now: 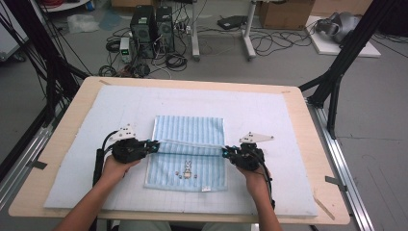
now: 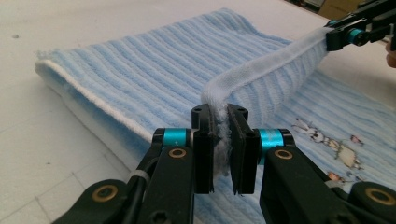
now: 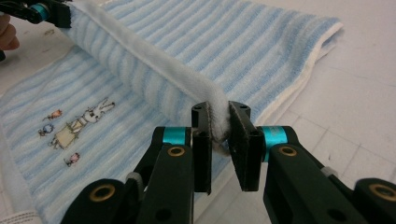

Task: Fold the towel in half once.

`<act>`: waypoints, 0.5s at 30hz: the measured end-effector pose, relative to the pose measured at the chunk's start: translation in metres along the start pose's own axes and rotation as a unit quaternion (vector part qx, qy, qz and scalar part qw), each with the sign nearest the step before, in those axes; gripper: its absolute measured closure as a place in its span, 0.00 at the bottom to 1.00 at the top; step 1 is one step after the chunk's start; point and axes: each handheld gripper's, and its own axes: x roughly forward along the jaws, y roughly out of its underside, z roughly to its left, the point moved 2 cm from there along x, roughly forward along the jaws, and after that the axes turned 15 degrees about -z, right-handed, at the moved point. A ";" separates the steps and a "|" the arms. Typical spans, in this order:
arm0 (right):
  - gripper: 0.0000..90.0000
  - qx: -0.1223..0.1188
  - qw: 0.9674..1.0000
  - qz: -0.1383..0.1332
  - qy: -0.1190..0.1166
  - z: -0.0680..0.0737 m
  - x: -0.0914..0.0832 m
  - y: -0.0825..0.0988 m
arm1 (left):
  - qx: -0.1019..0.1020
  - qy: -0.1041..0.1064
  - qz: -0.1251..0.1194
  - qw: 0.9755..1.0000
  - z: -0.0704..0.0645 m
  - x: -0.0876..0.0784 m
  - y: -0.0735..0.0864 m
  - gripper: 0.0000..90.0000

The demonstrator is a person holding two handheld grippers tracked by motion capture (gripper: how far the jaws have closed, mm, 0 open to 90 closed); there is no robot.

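A light-blue striped towel (image 1: 188, 149) with a small rabbit picture (image 1: 187, 169) lies on the pale mat, partly folded over itself. Its white hemmed edge (image 1: 192, 143) is lifted and stretched between both grippers. My left gripper (image 1: 155, 146) is shut on the left end of that edge (image 2: 223, 122). My right gripper (image 1: 225, 152) is shut on the right end (image 3: 219, 122). In the left gripper view the other gripper (image 2: 348, 35) holds the far end at top right. The rabbit picture (image 3: 81, 123) lies flat below the raised fold.
The pale blue mat (image 1: 269, 120) covers a wooden table (image 1: 62, 139). Bare mat lies left, right and beyond the towel. Black frame legs (image 1: 337, 72) stand at the table's right, and computers and cables (image 1: 151, 33) sit on the floor behind.
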 end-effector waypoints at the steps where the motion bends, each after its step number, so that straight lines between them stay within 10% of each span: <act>1: 0.89 -0.001 1.000 -0.001 -0.001 0.001 -0.001 0.000 | -0.001 0.002 -0.001 1.000 -0.001 -0.002 0.000 0.90; 15: 0.89 -0.010 1.000 -0.009 -0.011 0.027 -0.028 0.010 | 0.007 0.008 -0.003 1.000 -0.031 -0.030 0.010 0.89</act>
